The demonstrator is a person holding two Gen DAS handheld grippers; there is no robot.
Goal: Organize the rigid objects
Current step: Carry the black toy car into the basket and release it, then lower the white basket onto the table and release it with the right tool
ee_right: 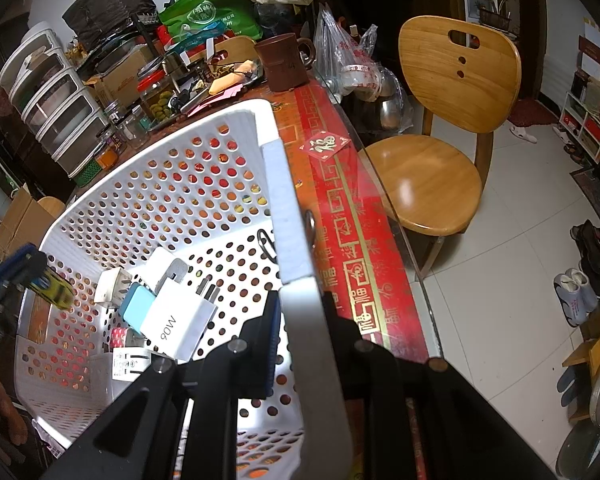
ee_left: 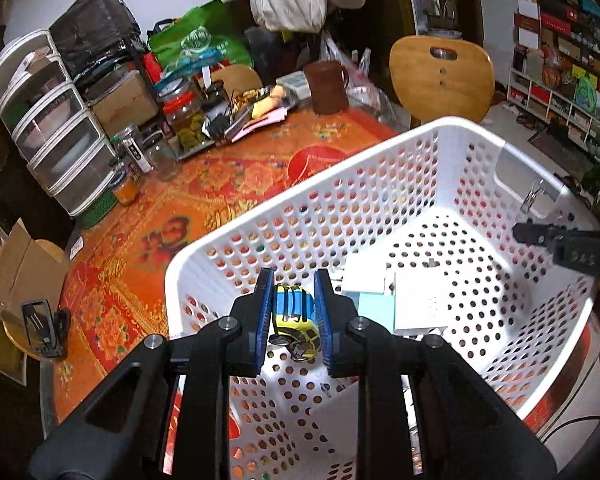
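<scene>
My left gripper (ee_left: 293, 320) is shut on a small yellow and blue toy car (ee_left: 294, 318) and holds it above the inside of a white perforated basket (ee_left: 380, 168). The car also shows in the right wrist view (ee_right: 56, 290), at the left, over the basket. My right gripper (ee_right: 302, 336) is shut on the basket's right rim (ee_right: 300, 280). Inside the basket lie a white 90W charger (ee_right: 178, 326), a light blue adapter (ee_right: 138, 307) and other white plugs (ee_right: 110, 285).
The basket stands on a table with a red and orange patterned cloth (ee_left: 228, 184). At the back are stacked clear drawers (ee_left: 56, 128), jars (ee_left: 184, 114), a brown mug (ee_left: 328, 88) and bags. A wooden chair (ee_right: 440, 152) stands at the table's right side.
</scene>
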